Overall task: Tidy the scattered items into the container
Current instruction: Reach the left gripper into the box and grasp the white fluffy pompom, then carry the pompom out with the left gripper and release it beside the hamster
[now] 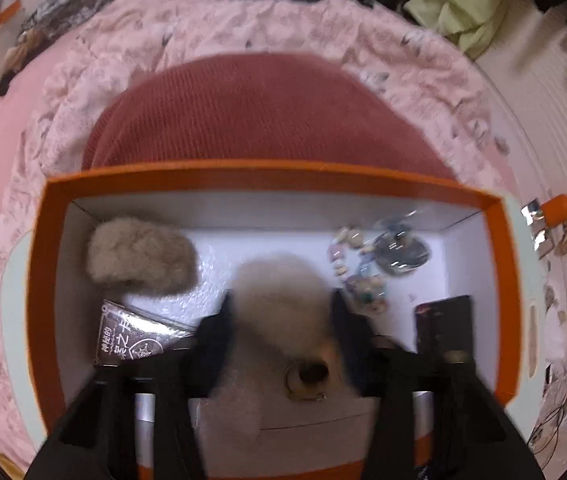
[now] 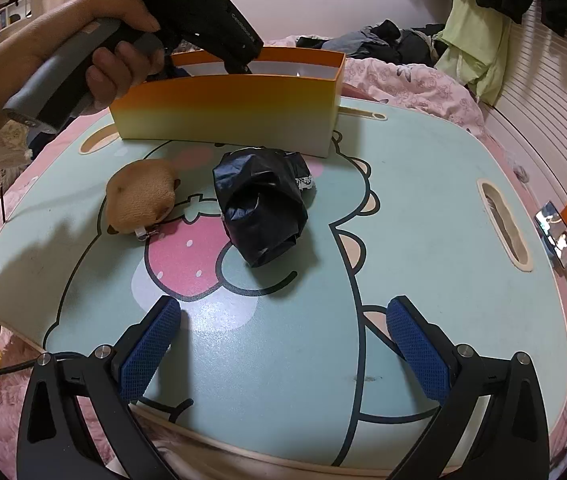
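The table top [image 2: 423, 216], pale green with a cartoon drawing, fills the space ahead of the right gripper [image 2: 283, 344]. The right gripper's two blue-padded fingers [image 2: 149, 350] stand wide apart, and only bare table shows between them.

The orange box [image 1: 267, 174] is the next largest thing. In the right wrist view it stands at the far edge of the table, well ahead of the right fingers. In the left wrist view its white inside lies directly beyond the left gripper [image 1: 281, 312], which points steeply down into it.

Between the left fingers [image 1: 219, 320] there is a pale fluffy toy [image 1: 279, 300], blurred, with a small metal ring on its near end. The fingers stand close on both sides of it, but I cannot tell if they press on it.

Ahead of the right fingers, near the middle of the table, lies a crumpled black bag [image 2: 261, 208]. Just to the left of it lies a tan plush toy [image 2: 141, 196] with a small clip.

Inside the box, beyond the left fingers on the left side, lies a grey furry ball [image 1: 139, 254]. Below it lies a card packet [image 1: 135, 338], touching the left finger's side. On the right side lie a bead string [image 1: 357, 272] and a round shiny disc [image 1: 401, 250], and nearer, a dark flat case [image 1: 445, 326].

A hand [image 2: 83, 36] holds the left gripper above the box.
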`<state>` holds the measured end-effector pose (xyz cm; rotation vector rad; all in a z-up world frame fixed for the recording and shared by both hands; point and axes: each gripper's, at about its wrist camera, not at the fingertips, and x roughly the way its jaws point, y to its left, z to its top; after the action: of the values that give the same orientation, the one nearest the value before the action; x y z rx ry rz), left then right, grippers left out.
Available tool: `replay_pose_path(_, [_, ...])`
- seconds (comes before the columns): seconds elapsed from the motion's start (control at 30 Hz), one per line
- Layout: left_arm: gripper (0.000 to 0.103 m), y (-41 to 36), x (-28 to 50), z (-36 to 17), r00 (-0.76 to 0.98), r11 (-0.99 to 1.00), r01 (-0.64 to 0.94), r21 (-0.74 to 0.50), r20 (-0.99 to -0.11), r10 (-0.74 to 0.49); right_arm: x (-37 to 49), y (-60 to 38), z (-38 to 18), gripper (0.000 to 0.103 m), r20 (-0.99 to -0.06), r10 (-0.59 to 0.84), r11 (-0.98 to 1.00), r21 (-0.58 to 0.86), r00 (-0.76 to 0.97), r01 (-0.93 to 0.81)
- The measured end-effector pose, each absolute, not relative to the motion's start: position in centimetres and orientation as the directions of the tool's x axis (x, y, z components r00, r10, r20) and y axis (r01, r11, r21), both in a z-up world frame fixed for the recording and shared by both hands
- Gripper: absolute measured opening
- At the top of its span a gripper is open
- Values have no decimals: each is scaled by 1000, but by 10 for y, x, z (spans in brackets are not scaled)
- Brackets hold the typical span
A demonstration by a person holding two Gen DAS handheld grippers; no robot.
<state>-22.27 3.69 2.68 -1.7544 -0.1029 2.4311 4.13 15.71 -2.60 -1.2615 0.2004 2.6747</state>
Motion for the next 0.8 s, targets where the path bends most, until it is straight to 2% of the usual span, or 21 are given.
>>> replay_pose_path(0.23, [35, 31, -215, 47, -367, -975, -126, -184, -904, 218, 41, 157, -26, 103, -774, 102, -975, 46, -625, -216])
replay_pose_path(0.53, [35, 11, -127, 146, -539, -902, -319, -290, -727, 425, 41, 158, -27, 103, -774, 104, -975, 46, -625, -218])
replay_pose_path(0.67, [35, 0, -79, 136, -526, -874, -385, -295, -708, 471, 40, 158, -27, 103, -774, 104, -975, 46, -625, -219])
replay_pose_path(0.8, [35, -14, -53, 94, -524, -901, -354, -250, -745, 413, 41, 158, -27, 103, -774, 106, -974, 46, -624, -222])
